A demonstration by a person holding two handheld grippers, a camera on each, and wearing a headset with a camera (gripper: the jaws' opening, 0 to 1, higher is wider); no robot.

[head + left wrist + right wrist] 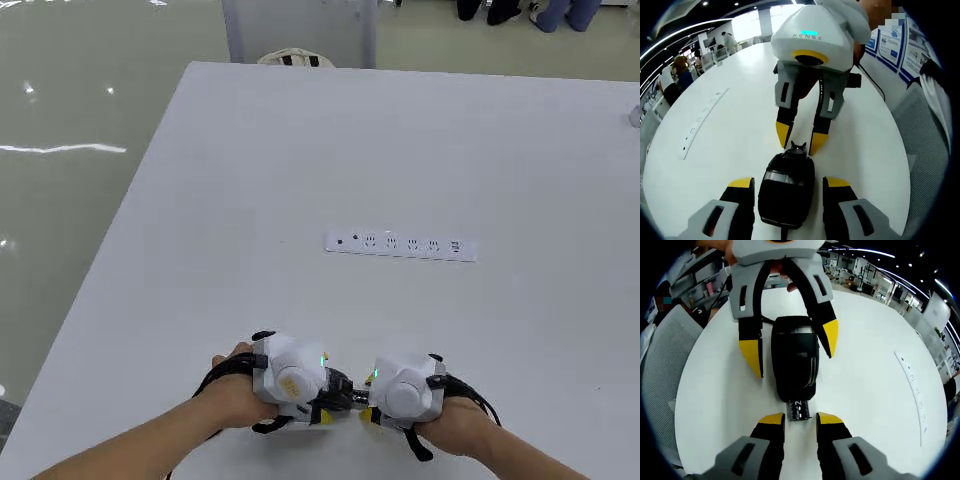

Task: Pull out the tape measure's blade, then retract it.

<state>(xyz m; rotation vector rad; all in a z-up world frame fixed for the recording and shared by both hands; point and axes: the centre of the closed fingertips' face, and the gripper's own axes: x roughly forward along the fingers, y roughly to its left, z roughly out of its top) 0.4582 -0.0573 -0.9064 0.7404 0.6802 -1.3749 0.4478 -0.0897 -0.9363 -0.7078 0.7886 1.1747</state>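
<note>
You are barely beginning: the tape measure [795,355] is lying on the table [300,180], your left gripper [790,182] straddling its case with jaws apart. Your right gripper [801,419] is flanking the barely drawn blade [799,410]; whether it is pinching it, I cannot tell.

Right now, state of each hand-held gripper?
Left hand-held gripper: open, jaws astride the tape measure.
Right hand-held gripper: jaws beside the blade tip, grip cannot be told.
</note>
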